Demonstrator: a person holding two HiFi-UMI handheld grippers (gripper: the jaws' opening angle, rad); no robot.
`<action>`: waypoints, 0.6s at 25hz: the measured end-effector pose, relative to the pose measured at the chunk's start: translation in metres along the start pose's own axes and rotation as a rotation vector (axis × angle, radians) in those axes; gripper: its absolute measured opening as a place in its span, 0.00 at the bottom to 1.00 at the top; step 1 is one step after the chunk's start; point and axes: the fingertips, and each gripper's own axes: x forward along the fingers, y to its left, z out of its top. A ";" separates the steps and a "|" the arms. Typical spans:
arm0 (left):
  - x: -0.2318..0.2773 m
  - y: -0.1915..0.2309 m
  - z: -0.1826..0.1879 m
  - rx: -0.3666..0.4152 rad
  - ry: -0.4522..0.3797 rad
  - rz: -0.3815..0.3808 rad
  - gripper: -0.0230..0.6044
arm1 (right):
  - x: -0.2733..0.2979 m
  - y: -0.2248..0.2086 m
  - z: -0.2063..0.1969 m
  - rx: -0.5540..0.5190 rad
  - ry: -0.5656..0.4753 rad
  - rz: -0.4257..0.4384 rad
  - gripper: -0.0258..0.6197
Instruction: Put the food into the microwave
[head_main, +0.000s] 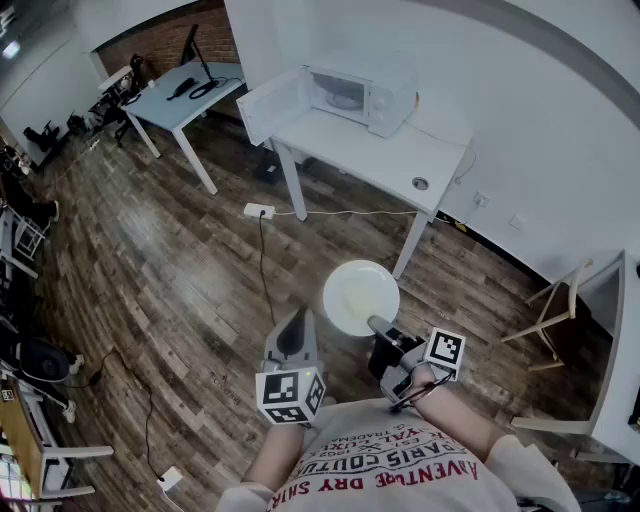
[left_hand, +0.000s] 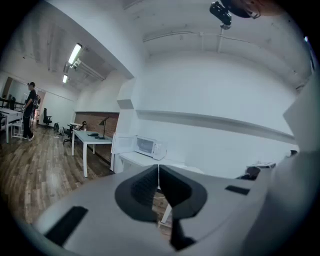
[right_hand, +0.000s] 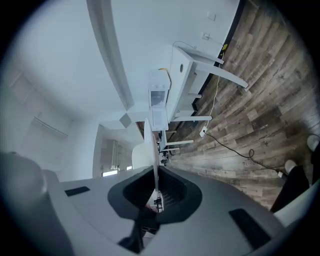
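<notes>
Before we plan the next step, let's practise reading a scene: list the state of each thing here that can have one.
microwave: door open, standing on the white table.
plate: held by its rim, in the air above the floor.
right claw: shut on the plate.
left claw: shut, empty.

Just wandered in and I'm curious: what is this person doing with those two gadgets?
A person holds a gripper in each hand. The right gripper is clamped on the rim of a white plate. The left gripper is shut and empty. The microwave sits on a white table ahead, its door open.
</notes>
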 end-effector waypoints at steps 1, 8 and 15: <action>-0.001 -0.001 0.000 0.001 0.001 -0.001 0.05 | -0.001 0.000 0.000 -0.004 0.001 0.000 0.08; -0.005 -0.002 -0.006 0.003 0.008 0.012 0.05 | -0.007 -0.002 -0.002 -0.017 0.007 -0.009 0.08; -0.001 -0.001 -0.016 -0.013 0.029 0.000 0.05 | -0.006 -0.005 0.000 -0.029 0.012 -0.028 0.07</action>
